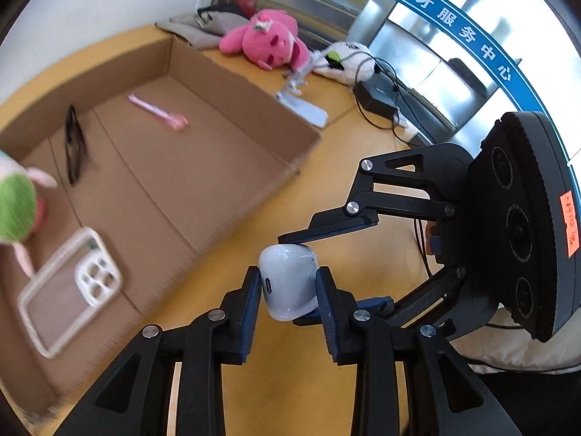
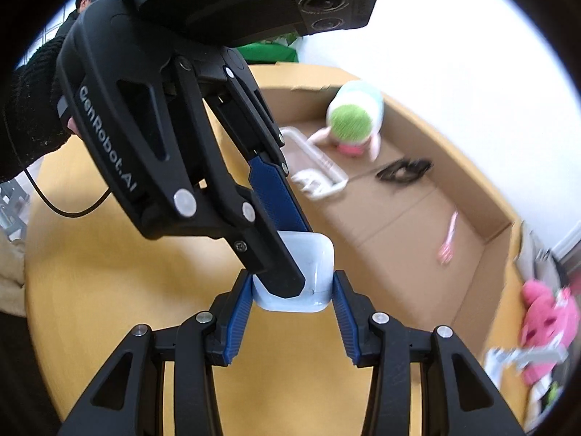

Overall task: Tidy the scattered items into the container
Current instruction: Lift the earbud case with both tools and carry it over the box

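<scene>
**Earbud case held by both claws, box part filled**

Done so far, judging by the box (image 1: pixel 225 72): inside lie a phone case (image 1: pixel 69 290), dark glasses (image 1: pixel 74 145), a pink comb (image 1: pixel 159 110) and a green-headed soft toy (image 1: pixel 14 210).

Left out: the white earbud case (image 1: pixel 288 283), up in the air over the bench (image 1: pixel 290 381), just outside the box's near wall. A pink plush (image 1: pixel 267 41) and a white plush (image 1: pixel 348 60) sit on the bench beyond the box's far wall, with a phone stand (image 1: pixel 301 105) beside them.

Left claw (image 1: pixel 288 290): narrowed onto the earbud case sides. Right claw (image 2: pixel 292 290): likewise pinching it, pads on opposite faces. Looks like a handover, or a two-handed carry.

Room: box floor wide and bare in the middle. Near wall must be cleared first. Cables (image 1: pixel 377 109) lie beyond the box's far corner, out of the way.
</scene>
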A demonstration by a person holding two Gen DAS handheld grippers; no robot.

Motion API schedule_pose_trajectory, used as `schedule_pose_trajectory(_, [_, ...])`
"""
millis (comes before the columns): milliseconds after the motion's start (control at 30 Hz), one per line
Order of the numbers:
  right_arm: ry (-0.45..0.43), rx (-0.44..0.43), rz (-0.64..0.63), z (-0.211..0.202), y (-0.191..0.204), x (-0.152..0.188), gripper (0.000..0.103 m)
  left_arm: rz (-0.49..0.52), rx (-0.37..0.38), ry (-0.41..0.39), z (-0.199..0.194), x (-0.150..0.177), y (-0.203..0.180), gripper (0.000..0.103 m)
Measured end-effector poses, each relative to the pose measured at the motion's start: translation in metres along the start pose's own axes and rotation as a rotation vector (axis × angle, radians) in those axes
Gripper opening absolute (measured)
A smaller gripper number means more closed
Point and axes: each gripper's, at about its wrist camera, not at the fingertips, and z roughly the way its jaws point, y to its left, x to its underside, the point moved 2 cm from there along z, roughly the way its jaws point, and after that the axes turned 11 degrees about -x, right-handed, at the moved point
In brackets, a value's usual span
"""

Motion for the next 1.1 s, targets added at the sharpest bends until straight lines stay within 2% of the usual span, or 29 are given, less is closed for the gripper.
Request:
schedule_pose_trajectory(100, [-0.006, 0.016, -0.015, -0.003, -0.019, -0.023, 0.042, -0.003, -0.041, -0.027, -0.014, -0.022, 0.016, 0.032])
schedule_pose_trajectory(200, [-0.011, -0.004, -0.010, -0.004, -0.043, -0.041, 0.042, -0.005, -0.061, -0.042, -0.021, -0.037, 0.032, 0.032])
schedule_pose_trajectory(433, [0.032, -0.059, -0.007, 0.016, -0.089, -0.060, 0.042, -0.032, -0.072, -0.016, -0.009, -0.065, 0.070, 0.032])
schedule_pose_trajectory(700, [0.097, -0.154, 0.051, 0.061, -0.139, -0.068, 0.042, -0.094, -0.033, 0.045, 0.031, -0.088, 0.118, 0.032])
schedule_pose_trajectory(833, [0.135, -0.212, 0.114, 0.083, -0.164, -0.062, 0.042, -0.129, -0.002, 0.101, 0.061, -0.100, 0.135, 0.032])
schedule_pose_trajectory(867, [0.145, -0.224, 0.134, 0.088, -0.171, -0.059, 0.042, -0.108, 0.015, 0.125, 0.066, -0.102, 0.136, 0.032])
schedule_pose_trajectory(1100, [0.242, -0.269, 0.268, 0.114, -0.195, -0.032, 0.042, -0.143, 0.096, 0.215, 0.115, -0.108, 0.139, 0.030])
